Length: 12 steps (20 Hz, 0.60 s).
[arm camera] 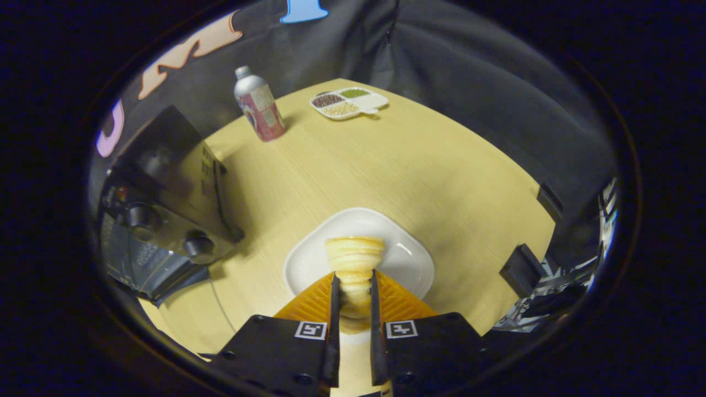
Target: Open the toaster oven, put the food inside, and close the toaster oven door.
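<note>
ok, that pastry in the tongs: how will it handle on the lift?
The pastry looks layered and flaky, so it probably crushes or sheds crumbs under a hard squeeze. It is likely light for its size. The tongs grip its narrow end, so the wider end over the plate may sag or pivot.

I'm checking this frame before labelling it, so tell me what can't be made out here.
- Whether the bread is lifted or resting on the white plate: the tool, shut on it, covers its underside.
- The toaster oven door: open or closed cannot be told, as its front runs off the side of the gripper view.
- Contents of the divided tray: too small to identify.
- The can label: too small.
</note>
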{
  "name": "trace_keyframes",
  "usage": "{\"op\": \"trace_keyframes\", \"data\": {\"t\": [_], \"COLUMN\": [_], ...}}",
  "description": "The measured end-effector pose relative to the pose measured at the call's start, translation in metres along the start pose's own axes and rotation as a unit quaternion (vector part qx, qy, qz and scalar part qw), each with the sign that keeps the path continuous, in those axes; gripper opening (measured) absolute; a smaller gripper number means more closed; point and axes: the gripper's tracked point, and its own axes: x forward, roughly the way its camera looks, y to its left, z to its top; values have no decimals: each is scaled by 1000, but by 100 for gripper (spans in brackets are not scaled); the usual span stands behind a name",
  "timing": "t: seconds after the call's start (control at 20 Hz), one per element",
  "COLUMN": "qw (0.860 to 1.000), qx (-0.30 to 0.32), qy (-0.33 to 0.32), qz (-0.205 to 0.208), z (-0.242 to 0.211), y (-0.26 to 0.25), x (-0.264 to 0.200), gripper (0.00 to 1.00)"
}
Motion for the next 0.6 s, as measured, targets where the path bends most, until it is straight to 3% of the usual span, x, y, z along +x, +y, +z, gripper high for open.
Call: {"op": "trace_keyframes", "data": {"t": [0.25, 0.6], "qw": [996, 975], "qx": [54, 131], "qy": [-32, -25], "qz": [64, 176], "z": [-3, -39], "y": [48, 143], "x": [-44, -88], "gripper": [24, 24]}}
